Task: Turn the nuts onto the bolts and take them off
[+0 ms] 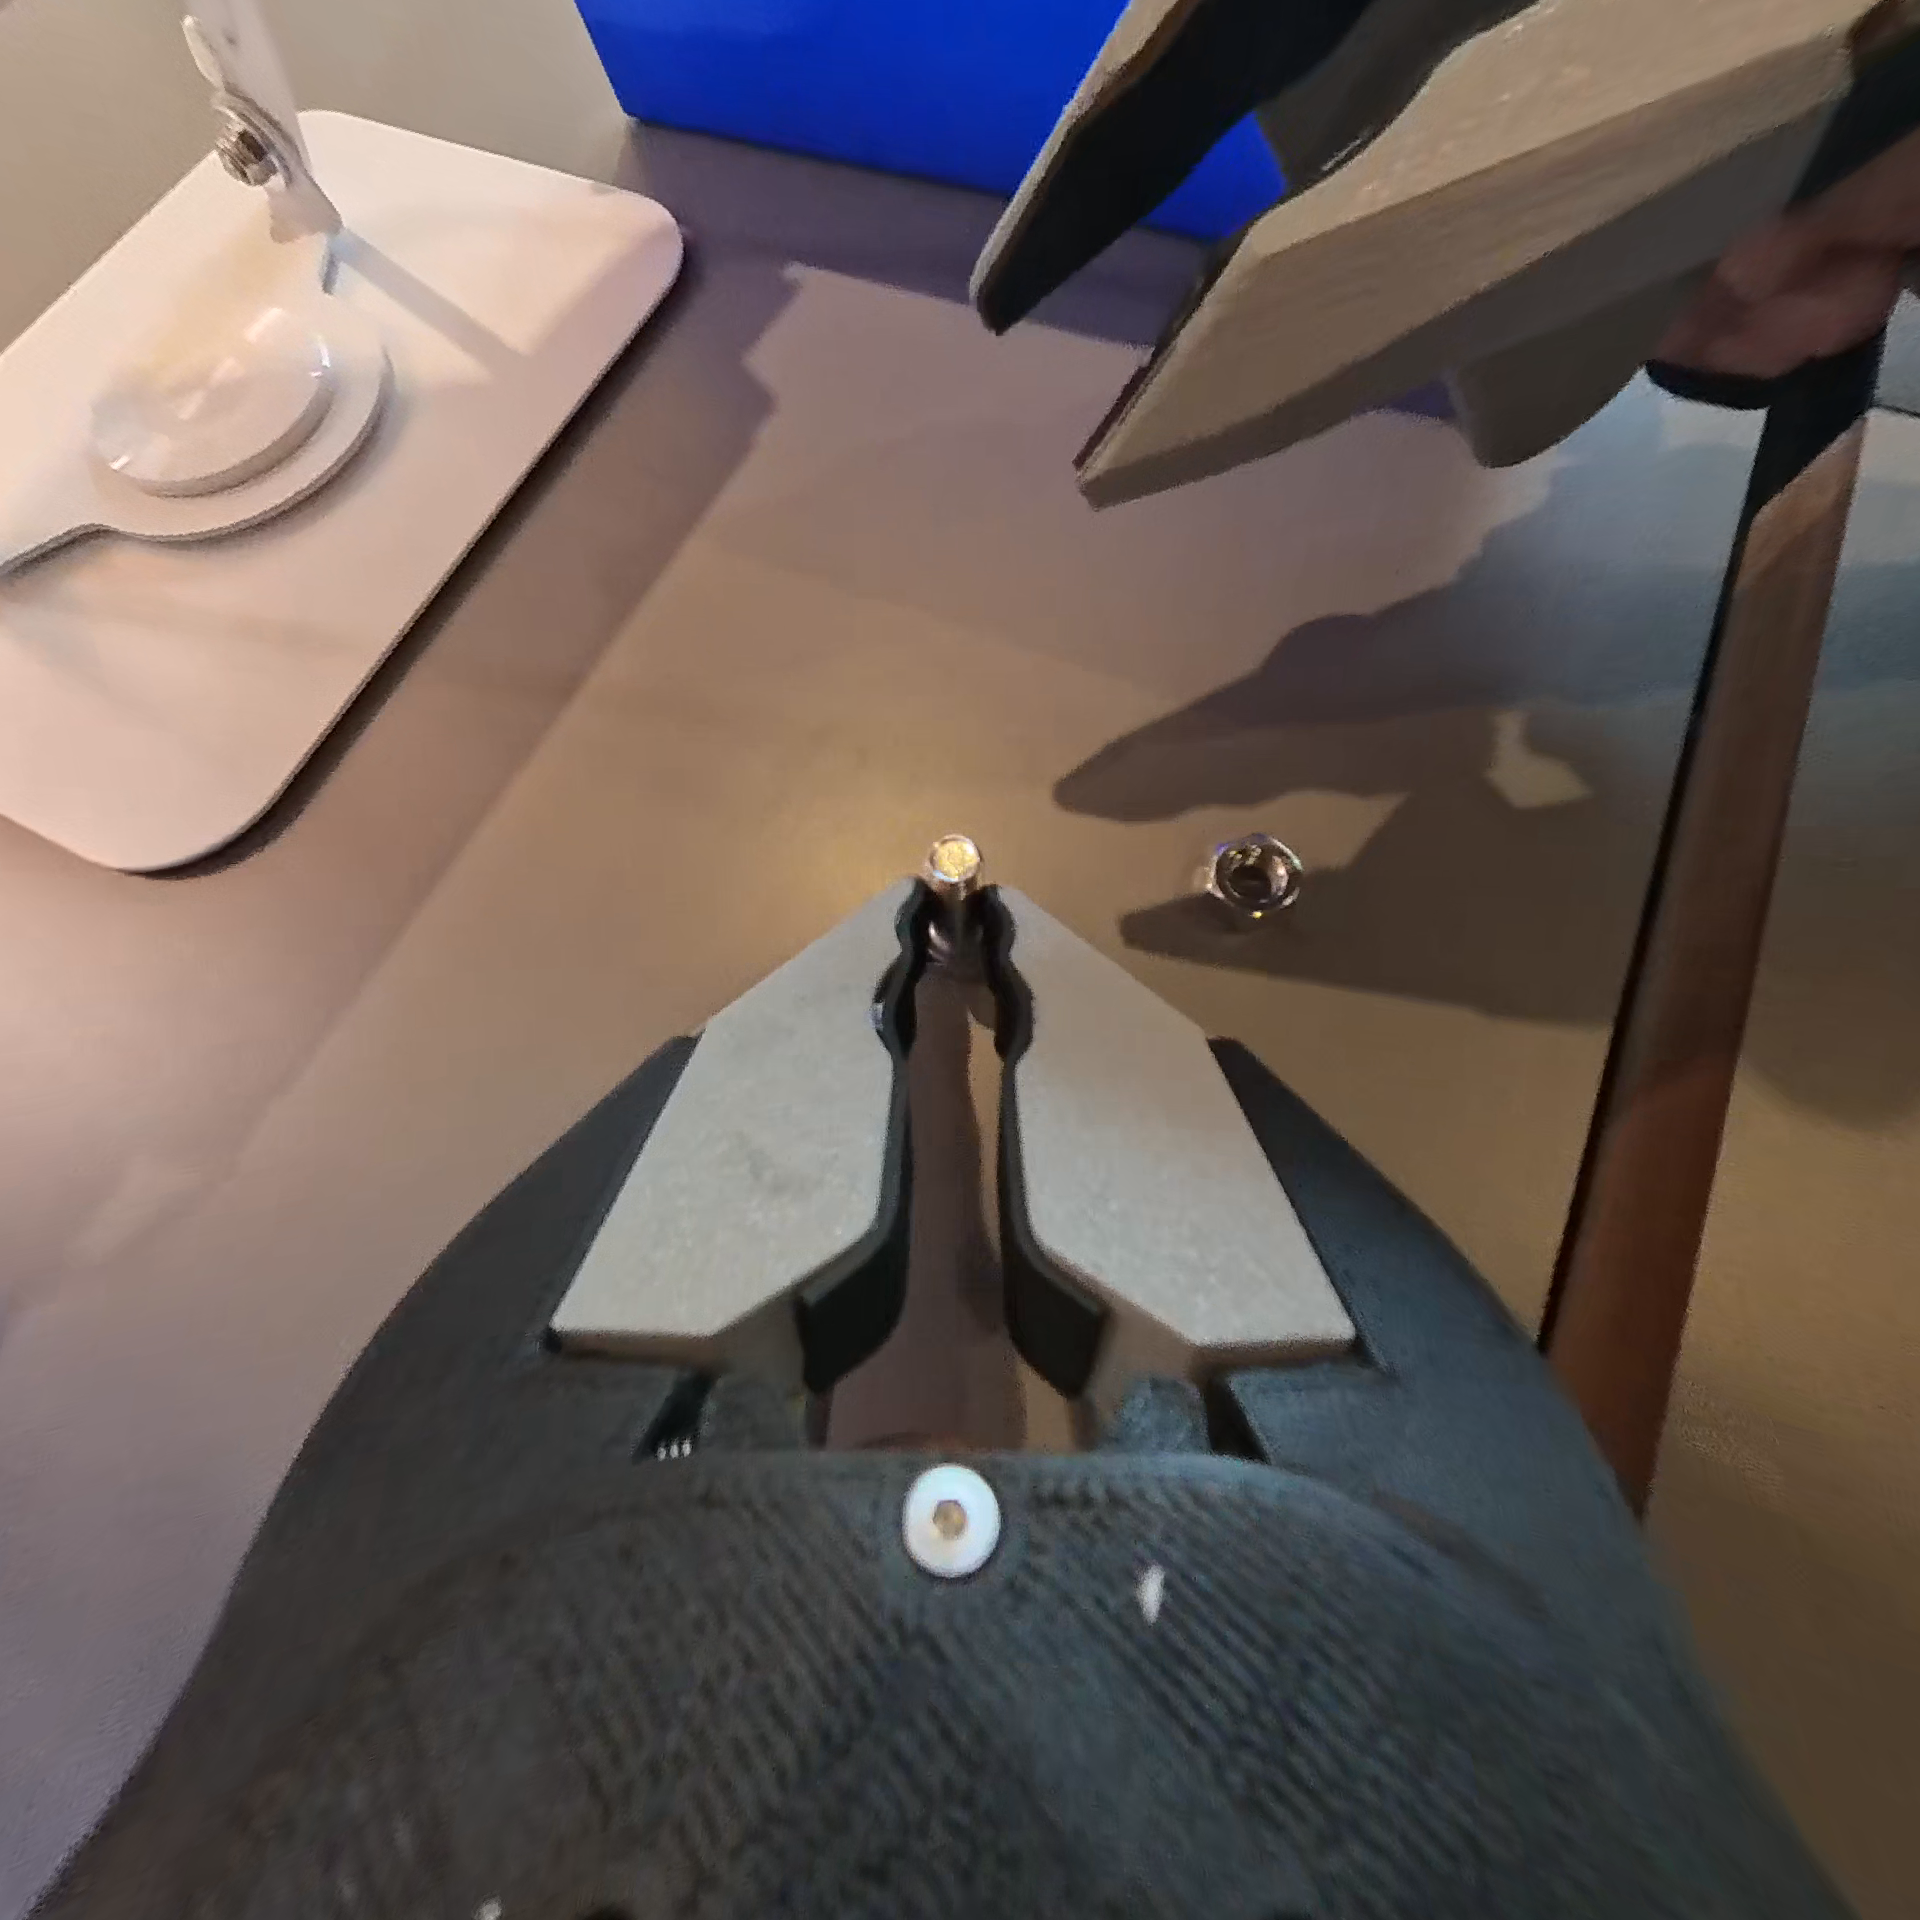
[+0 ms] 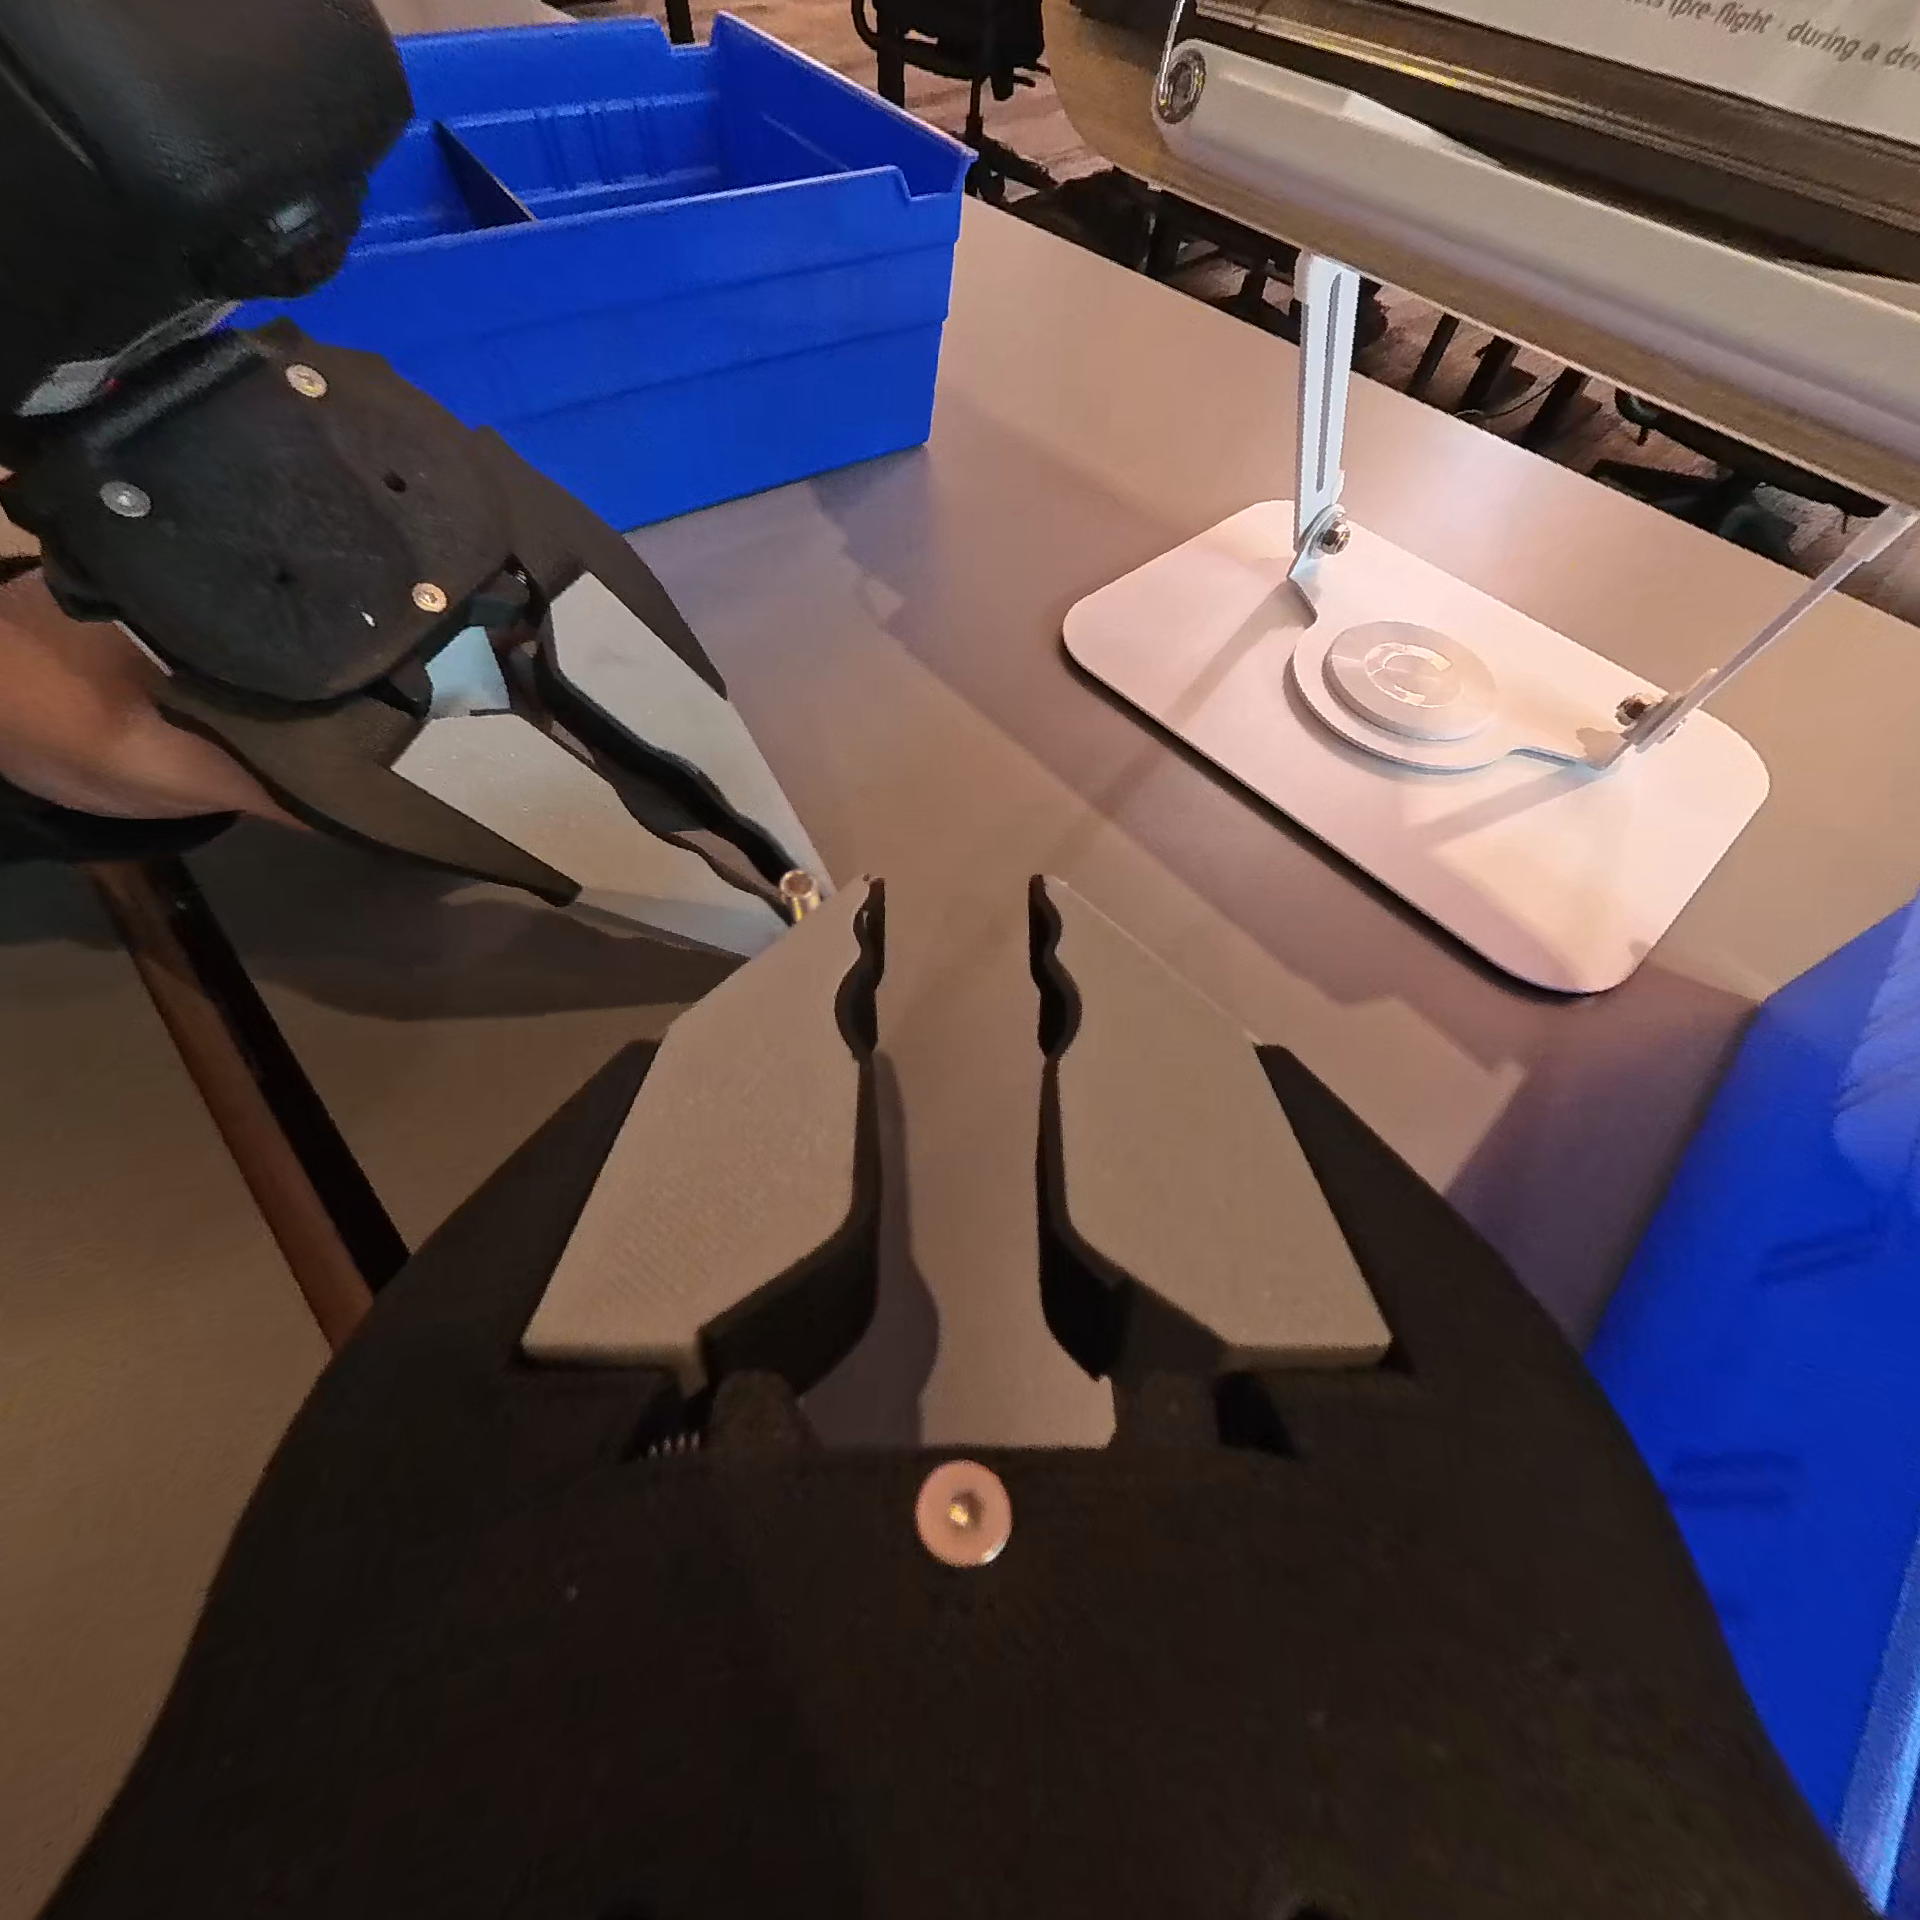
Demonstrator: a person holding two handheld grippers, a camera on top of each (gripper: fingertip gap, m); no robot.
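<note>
Left wrist view, left gripper [image 1: 954,902]: jaws are closing tight on the bolt [image 1: 954,868], pinching its shank at the fingertip notches; the bolt end is poking out past the tips, shiny face toward the camera.
Left wrist view, nut [image 1: 1254,875]: lying flat on the brown table [image 1: 727,675], just right of the held bolt, apart from it, hole facing up.
Left wrist view, right gripper [image 1: 1049,405]: hanging above and beyond the nut, jaws apart, nothing between them.
Left wrist view, surroundings: a white stand base [image 1: 343,499] is sitting at far left, a blue bin [image 1: 862,94] at the back.
Right wrist view, right gripper [image 2: 956,904]: jaws are standing moderately wide and empty; only bare table is showing in the gap.
Right wrist view, left gripper [image 2: 800,888]: coming in from the left, gloved hand [image 2: 94,748] on its handle, bolt tip [image 2: 798,891] gleaming at the fingertips, just beside my left finger.
Right wrist view, nut: not visible here; probably hidden under the fingers, cannot tell.
Step in hand (judgement): picking up the nut for threading on.
Doing it well (judgement): descending over the nut squarely, gripping across two flats, keeping the hole clear; then aligning the nut axis with the bolt before turning, to avoid cross-threading. Left should be holding the bolt steady.
</note>
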